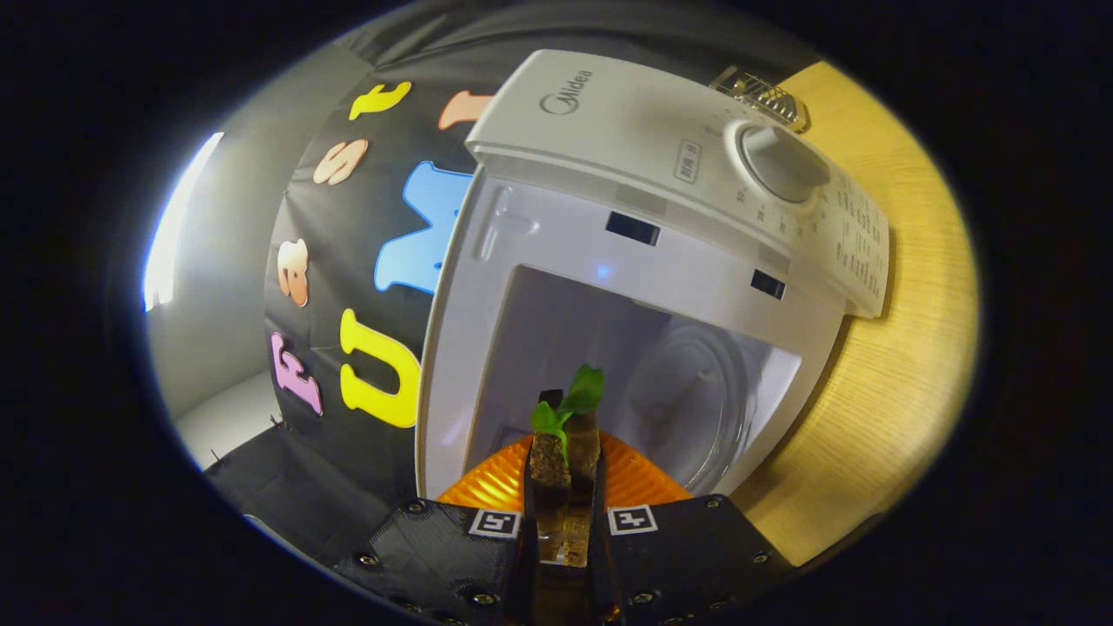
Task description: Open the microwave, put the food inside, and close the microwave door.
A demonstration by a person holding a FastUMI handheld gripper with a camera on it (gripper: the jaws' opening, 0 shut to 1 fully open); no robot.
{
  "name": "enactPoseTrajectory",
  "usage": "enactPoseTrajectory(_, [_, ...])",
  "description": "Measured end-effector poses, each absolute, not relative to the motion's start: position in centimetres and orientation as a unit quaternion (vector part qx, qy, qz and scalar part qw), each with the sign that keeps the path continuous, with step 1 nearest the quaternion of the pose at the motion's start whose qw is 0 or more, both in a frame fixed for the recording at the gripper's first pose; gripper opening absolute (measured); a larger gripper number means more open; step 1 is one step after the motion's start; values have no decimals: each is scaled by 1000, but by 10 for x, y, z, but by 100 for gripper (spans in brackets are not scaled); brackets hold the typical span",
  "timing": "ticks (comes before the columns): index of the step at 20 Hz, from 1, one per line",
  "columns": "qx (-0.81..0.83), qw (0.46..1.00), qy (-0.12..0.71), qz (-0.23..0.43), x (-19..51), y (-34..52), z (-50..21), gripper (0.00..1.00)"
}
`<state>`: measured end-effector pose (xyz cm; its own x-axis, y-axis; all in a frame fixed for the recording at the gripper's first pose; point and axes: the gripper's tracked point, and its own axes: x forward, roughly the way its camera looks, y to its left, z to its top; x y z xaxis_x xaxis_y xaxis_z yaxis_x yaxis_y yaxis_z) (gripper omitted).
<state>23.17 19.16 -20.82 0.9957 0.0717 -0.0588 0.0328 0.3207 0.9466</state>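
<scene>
1 gripper (pixel 565 487) is seen with its jaws nearly closed, clamped on the rim of 1 orange plate (pixel 643 482). 1 portion of food (pixel 565 435) is carried on the plate: brownish pieces topped by 2 green leaves, just ahead of the fingertips. 1 white microwave (pixel 661 148) is set on the wooden table (pixel 904 365), seen tilted, its cavity open. The plate is held at the cavity mouth, not fully inside. 1 glass turntable (pixel 696 409) is seen inside the cavity beyond the plate. 1 round knob (pixel 781 163) is on the control panel. 2 dark latch slots (pixel 633 229) are seen on the front frame. 1 wire rack (pixel 763 96) is partly seen behind the microwave.
</scene>
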Motion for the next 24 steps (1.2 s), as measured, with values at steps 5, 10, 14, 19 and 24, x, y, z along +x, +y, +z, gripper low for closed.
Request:
enactPoseTrajectory(5, [597, 801, 37, -21, 259, 187, -219, 22])
enactPoseTrajectory(10, [588, 806, 37, -50, 285, 186, -234, 22])
enactPoseTrajectory(14, [587, 806, 43, -67, 300, 185, -251, 22])
enactPoseTrajectory(19, [572, 814, 42, -91, 304, 177, -264, 22])
enactPoseTrajectory(24, [551, 829, 51, -87, 298, 179, -263, 38])
